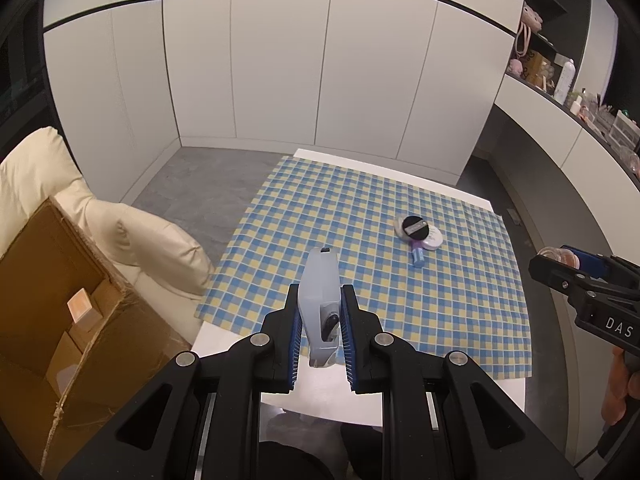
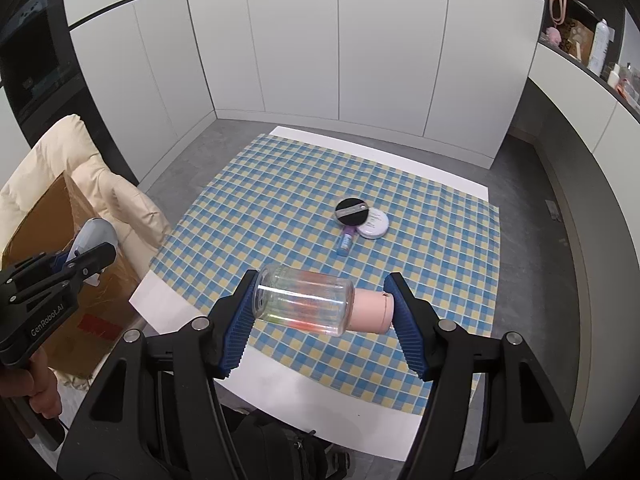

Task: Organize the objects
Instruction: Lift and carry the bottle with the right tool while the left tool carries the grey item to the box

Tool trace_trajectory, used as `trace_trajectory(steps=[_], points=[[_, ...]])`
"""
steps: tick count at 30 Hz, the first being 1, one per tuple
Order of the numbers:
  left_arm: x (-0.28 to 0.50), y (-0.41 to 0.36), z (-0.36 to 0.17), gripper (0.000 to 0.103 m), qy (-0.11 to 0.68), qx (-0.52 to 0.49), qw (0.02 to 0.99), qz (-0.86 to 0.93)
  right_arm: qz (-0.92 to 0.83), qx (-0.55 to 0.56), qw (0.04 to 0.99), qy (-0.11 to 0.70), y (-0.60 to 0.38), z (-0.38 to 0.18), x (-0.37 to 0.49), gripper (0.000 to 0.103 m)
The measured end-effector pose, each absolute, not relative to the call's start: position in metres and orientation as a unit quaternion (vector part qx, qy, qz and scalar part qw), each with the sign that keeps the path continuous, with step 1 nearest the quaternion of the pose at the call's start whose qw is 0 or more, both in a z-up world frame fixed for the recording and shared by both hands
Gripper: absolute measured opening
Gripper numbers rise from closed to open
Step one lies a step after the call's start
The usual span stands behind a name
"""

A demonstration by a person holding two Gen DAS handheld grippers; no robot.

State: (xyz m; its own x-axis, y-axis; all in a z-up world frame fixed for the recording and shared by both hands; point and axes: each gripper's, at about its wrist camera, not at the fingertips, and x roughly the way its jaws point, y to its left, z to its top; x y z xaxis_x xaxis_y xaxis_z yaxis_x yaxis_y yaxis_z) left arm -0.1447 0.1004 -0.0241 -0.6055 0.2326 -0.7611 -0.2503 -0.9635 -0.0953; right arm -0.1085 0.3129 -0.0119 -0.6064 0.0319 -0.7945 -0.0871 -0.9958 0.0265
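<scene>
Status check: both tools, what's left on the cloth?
Left tool shut on grey bottle. Right tool shut on clear bottle. Compacts, tube remain.

Most of your checked cloth [image 2: 280, 208] is bare, so you can pass freely over its near, left and far parts. The only obstacles on it sit clustered right of centre: a black puff [image 2: 352, 211] leaning on a white compact [image 2: 374, 223], with a small purple tube [image 2: 346, 241] touching them in front. To your left, a cardboard box [image 1: 76, 312] stands open-topped beside a cream cushion [image 1: 132, 240], close off the table edge [image 2: 168, 304]. White cabinet doors [image 2: 304, 48] wall off the far side.
</scene>
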Motion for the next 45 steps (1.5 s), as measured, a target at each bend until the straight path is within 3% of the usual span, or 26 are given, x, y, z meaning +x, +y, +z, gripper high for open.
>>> trace_trajectory(steps=[45], points=[[-0.129,-0.008,-0.025,0.017,-0.031,-0.417,0.044,0.907,0.901,-0.428,-0.066,-0.024,0.19,-0.009,-0.148,0.066]])
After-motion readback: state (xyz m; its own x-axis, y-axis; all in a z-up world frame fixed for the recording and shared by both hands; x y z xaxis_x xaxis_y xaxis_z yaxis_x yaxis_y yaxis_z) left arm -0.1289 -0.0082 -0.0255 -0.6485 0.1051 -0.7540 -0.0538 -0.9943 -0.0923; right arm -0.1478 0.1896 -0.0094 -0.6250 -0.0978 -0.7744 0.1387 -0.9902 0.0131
